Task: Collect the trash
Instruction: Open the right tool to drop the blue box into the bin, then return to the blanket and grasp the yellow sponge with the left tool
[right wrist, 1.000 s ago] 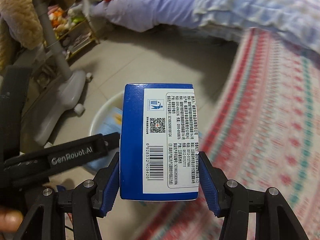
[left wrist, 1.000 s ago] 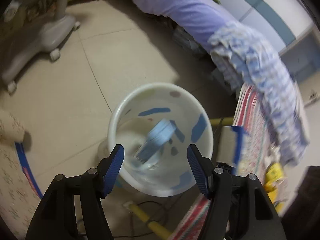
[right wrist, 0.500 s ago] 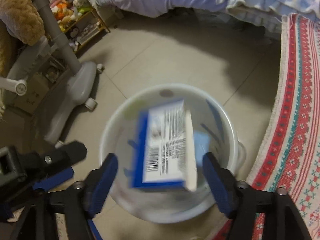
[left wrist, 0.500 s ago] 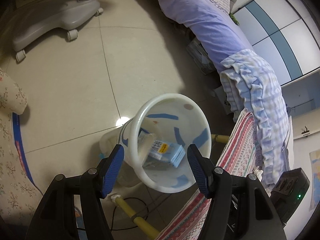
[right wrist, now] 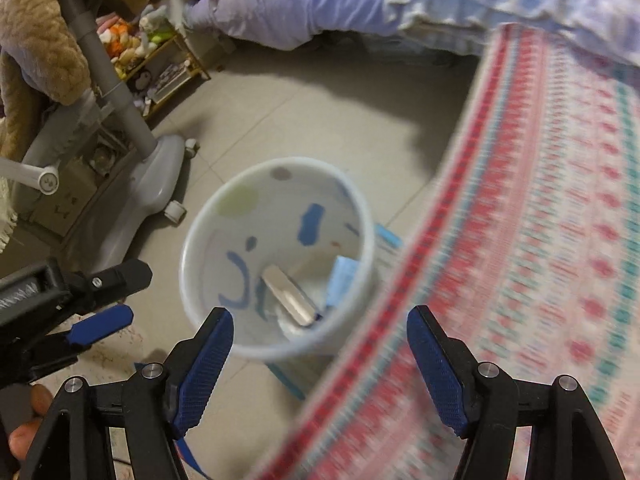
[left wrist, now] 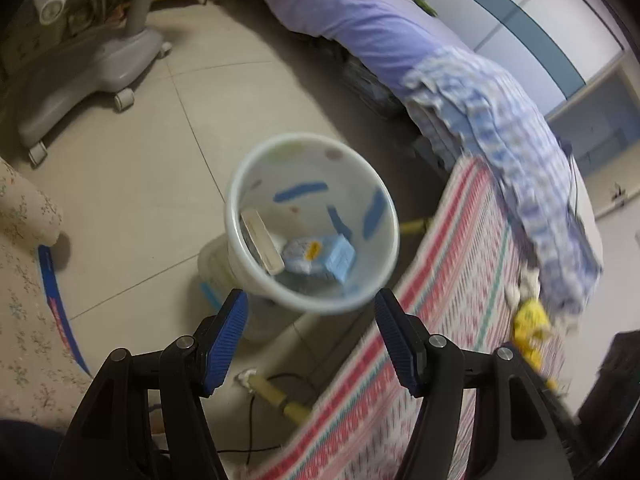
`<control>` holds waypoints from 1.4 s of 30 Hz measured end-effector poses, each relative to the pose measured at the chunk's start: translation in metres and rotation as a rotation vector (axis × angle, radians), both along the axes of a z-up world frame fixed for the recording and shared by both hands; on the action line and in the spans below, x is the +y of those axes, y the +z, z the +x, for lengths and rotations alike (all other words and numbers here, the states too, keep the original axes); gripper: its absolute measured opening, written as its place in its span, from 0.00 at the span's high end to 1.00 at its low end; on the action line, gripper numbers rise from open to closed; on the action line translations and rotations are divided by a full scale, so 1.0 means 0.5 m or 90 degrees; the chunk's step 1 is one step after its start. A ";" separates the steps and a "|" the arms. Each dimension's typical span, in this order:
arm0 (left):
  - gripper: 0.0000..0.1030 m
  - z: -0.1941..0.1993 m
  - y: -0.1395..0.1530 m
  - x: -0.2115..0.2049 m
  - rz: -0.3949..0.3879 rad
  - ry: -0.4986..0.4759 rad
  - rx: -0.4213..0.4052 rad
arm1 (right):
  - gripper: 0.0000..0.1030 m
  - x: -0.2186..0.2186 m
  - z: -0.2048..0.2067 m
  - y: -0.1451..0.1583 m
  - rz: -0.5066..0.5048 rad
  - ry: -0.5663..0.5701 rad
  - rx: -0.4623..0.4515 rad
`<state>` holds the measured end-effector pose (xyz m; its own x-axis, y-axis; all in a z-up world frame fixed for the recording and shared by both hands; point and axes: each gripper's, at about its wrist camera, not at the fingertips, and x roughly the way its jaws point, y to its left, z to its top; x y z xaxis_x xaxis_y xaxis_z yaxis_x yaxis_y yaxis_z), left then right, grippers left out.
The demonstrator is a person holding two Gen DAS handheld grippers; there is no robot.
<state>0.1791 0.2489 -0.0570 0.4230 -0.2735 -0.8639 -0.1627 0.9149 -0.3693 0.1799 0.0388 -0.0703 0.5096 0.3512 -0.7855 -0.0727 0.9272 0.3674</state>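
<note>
I have both tools over the white bin [left wrist: 236,216], which stands on the tiled floor [left wrist: 132,184] beside the edge of the striped rug [left wrist: 452,280].

Left gripper [left wrist: 310,338]: jaws spread wide, nothing between the blue pads [left wrist: 224,344]. It hangs above the near rim of the bin. In the right wrist view this tool shows at the left edge [right wrist: 100,300], also empty.

Right gripper [right wrist: 320,364]: jaws spread wide, nothing held. Its pads [right wrist: 204,368] frame the near rim of the bin [right wrist: 188,248], with the right pad over the rug [right wrist: 540,240].

Trash location: inside the bin. A blue-and-white carton [left wrist: 262,242] leans against the left inner wall, its pale end face up [right wrist: 290,296]. A light blue packet [left wrist: 320,258] lies on the bottom just beside it [right wrist: 340,284]; the two appear to touch, though motion blur prevents confirmation.

Surroundings: a bed with a lilac cover [left wrist: 348,20] and a blue checked blanket [left wrist: 500,120] runs along the far edge of the rug. A grey wheeled stand [left wrist: 88,72] sits on the floor at the far left [right wrist: 152,172]. A yellow object [left wrist: 530,322] lies on the rug near its right edge.
</note>
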 end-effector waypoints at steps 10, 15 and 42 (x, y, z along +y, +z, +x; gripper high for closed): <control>0.33 -0.164 0.084 -0.196 0.014 -0.164 -0.030 | 0.26 -0.173 -0.161 0.123 -0.049 -0.029 -0.043; 0.33 -0.225 0.124 -0.339 0.024 -0.281 -0.061 | 0.26 -0.319 -0.240 0.178 -0.077 -0.082 -0.065; 0.77 -0.240 0.009 -0.840 0.049 -0.490 -0.062 | 0.23 -0.808 -0.442 0.095 0.003 -0.418 0.059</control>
<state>0.0593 -0.1712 -0.0525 0.2133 -0.4617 -0.8610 0.5581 0.7809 -0.2805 -0.0410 -0.3650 -0.0226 0.5499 -0.0057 -0.8352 0.5387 0.7665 0.3495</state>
